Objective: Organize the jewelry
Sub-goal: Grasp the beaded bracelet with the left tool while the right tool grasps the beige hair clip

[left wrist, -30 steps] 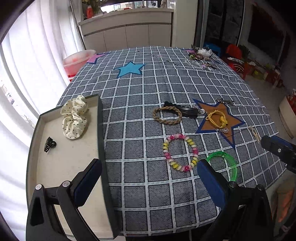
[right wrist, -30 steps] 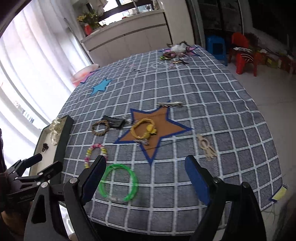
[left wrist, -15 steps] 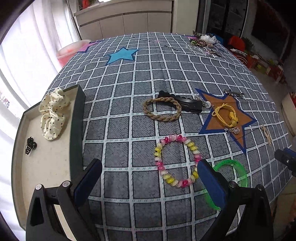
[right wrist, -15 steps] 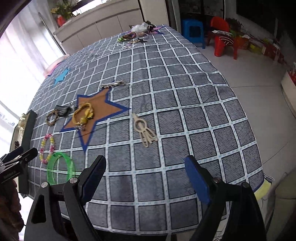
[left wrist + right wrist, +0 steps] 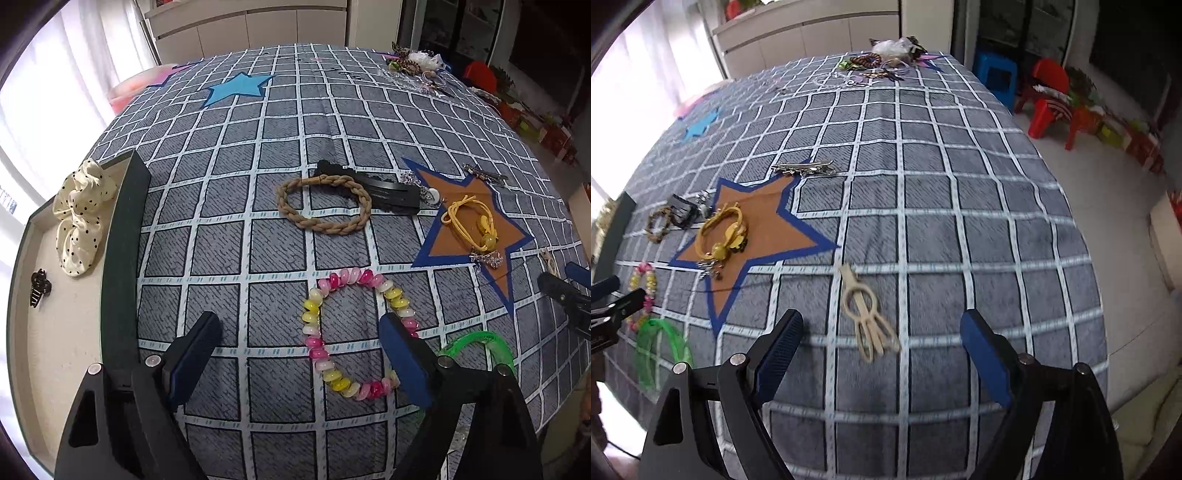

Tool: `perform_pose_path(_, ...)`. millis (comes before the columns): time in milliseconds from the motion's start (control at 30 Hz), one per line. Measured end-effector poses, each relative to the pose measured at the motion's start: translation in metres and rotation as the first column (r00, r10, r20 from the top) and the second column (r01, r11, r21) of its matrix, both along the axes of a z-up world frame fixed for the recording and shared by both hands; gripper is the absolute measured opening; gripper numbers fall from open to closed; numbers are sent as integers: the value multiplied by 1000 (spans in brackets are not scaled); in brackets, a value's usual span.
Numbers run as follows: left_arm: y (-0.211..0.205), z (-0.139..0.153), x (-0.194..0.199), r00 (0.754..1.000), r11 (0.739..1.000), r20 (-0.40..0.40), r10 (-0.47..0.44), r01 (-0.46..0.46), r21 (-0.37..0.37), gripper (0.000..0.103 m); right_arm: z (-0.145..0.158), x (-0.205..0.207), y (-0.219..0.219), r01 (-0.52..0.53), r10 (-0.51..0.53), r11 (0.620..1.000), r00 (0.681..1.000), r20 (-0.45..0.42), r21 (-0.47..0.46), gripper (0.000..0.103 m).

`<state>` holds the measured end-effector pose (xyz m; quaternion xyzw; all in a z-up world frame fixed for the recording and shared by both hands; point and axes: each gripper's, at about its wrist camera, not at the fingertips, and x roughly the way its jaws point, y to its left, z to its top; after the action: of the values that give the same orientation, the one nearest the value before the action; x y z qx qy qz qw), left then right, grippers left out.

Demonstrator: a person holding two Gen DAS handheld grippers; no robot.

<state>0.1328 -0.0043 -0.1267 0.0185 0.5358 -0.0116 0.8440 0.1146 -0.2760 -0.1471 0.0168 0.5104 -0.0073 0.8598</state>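
Nearest you in the left wrist view, your left gripper (image 5: 299, 354) hangs over the bead bracelet (image 5: 354, 332), which lies flat on the checked tablecloth (image 5: 258, 155) at lower centre. The jaws are closing but are wide yet, and the pads press on nothing: the right pad covers the ring's right side, the left pad stands well clear of it. Shift a little toward the right of the frame so one side of the ring sits between both pads, then come straight down and pinch the beads, not the cloth.

In the right wrist view, your right gripper (image 5: 882, 350) is spread wide and holds nothing. The cream hair clip (image 5: 868, 317) lies between its jaws at centre, tilted from upper left to lower right. It is thin and flat, so turn the jaws to cross its narrow width and press low.

Just right of the bracelet lies the green bangle (image 5: 480, 345). Farther up sit the braided band (image 5: 325, 203) and the yellow cord bracelet (image 5: 471, 223) on the brown star (image 5: 439, 240). The tray (image 5: 122, 258) at the left edge, holding a dotted scrunchie (image 5: 81, 218) and a small black clip (image 5: 38, 286), looks like the place for the pieces.
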Motion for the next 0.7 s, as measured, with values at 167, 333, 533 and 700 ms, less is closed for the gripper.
perform_pose_path(167, -4, 1, -2, 1000, 999, 3, -26, 26, -21, 83, 1, 7, 9, -33, 33, 999, 999, 8, -13, 79)
perform_pose_path(333, -10, 4, -6, 999, 998, 10, -51, 51, -28, 71, 5, 6, 17, -54, 54, 998, 999, -2, -15, 53)
perform_pose_path(533, -16, 8, -9, 995, 995, 24, -92, 93, -43, 18, 8, 4, 24, -64, 64, 998, 998, -1, -27, 21)
perform_pose_path(700, -7, 10, -9, 998, 993, 15, -65, 66, -99, 16, 11, -4, 16, -24, 24, 1000, 999, 28, 1, 21)
